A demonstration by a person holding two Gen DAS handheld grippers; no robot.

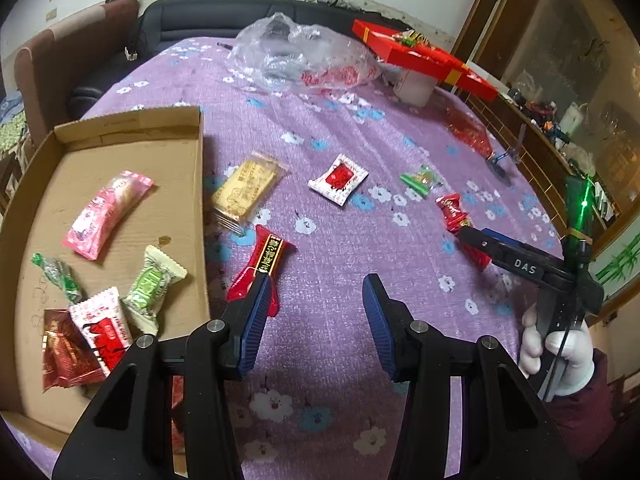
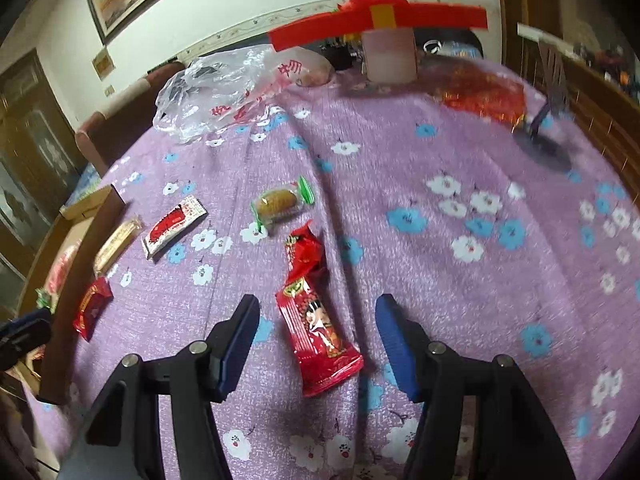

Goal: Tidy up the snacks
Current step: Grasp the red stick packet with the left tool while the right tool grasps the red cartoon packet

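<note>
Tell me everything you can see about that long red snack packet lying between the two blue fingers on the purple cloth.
The long red snack packet is a glossy, crinkled foil-like wrapper with a cartoon figure printed on it and a gold-green emblem above that. Its near end is a flat crimped seal; its far end is twisted and bunched. It lies flat on the flowered purple tablecloth, pointing away and slightly left. The right tool is open around it, fingers either side, apparently not touching. A green-ended wrapped candy lies just beyond, apart from it.
</note>
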